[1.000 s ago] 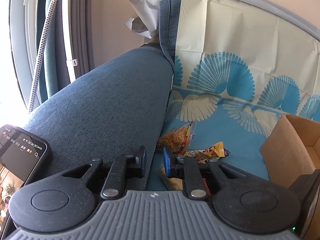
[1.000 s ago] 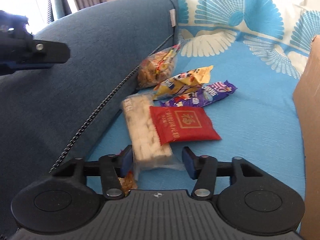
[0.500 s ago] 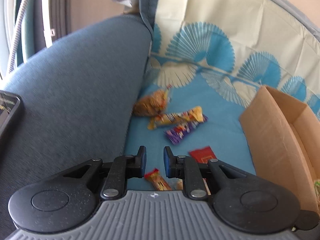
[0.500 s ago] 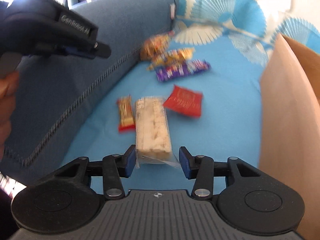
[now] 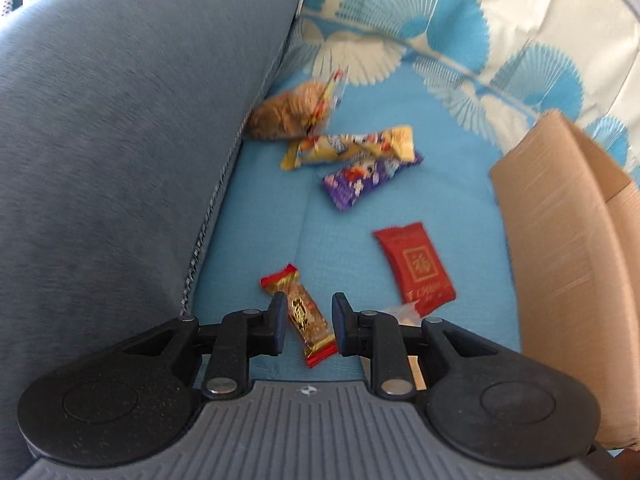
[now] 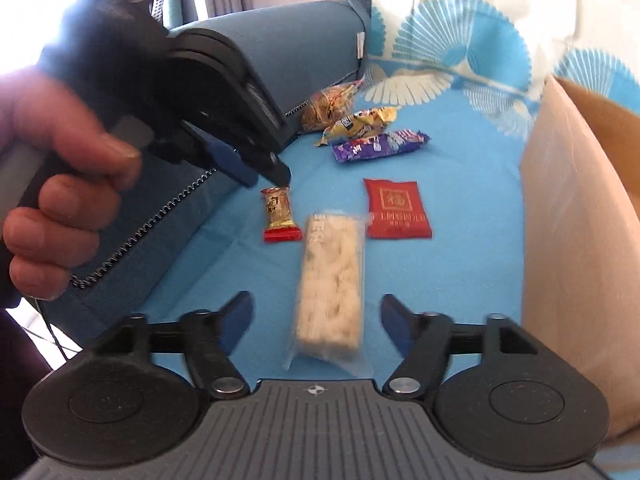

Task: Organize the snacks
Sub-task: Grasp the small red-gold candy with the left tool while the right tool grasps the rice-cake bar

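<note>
Snacks loose on blue sofa seat, cardboard box [image 5: 560,216] just beside, likely their destination.

- My left gripper [image 5: 307,328]: fingers opening, straddling small red-gold bar [image 5: 304,316], pads clear, no grip yet; angled down for pickup.
- My right gripper [image 6: 316,320]: fingers opening wide, pale rice bar [image 6: 330,280] between, not pressed.
- Red packet [image 6: 398,210], purple bar [image 5: 370,178], yellow bar [image 5: 348,148]: untouched, near armrest.

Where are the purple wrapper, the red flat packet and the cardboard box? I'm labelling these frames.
purple wrapper [image 5: 370,178], left wrist view, middle of the pack.
red flat packet [image 6: 398,210], right wrist view, centre of its face.
cardboard box [image 5: 560,240], left wrist view, outer side wall.
</note>
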The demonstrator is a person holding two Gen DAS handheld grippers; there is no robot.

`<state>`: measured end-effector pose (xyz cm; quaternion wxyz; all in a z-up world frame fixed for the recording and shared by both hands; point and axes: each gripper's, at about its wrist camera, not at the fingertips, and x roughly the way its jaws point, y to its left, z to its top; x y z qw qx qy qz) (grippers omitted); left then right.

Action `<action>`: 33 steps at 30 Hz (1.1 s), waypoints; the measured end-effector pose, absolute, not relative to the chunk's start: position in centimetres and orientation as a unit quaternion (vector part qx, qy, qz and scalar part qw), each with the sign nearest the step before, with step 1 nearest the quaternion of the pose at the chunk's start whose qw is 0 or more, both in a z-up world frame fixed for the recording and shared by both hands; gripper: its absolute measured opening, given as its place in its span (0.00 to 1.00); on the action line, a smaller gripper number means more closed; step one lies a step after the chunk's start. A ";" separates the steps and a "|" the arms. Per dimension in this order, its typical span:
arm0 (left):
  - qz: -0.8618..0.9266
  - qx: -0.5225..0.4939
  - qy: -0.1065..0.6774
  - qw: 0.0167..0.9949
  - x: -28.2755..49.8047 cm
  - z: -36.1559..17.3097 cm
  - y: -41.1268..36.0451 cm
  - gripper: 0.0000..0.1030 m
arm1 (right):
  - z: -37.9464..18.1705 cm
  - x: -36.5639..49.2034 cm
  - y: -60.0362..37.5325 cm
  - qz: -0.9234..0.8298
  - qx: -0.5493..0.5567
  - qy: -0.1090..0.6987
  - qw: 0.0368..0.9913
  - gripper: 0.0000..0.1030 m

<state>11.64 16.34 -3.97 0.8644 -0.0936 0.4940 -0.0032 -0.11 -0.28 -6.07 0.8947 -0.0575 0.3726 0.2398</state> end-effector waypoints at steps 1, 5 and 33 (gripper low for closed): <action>0.001 -0.088 0.498 0.863 11.9 -4.2 16.1 0.25 | -6.3 0.1 -0.1 0.240 -0.061 0.373 0.894 0.72; 0.012 -0.082 0.508 0.857 12.7 -4.9 15.6 0.26 | -6.9 1.4 0.1 0.232 -0.053 0.382 0.893 0.72; 0.010 -0.048 0.536 0.843 12.2 -5.7 15.7 0.19 | -7.2 1.6 -2.3 0.202 0.002 0.420 0.885 0.46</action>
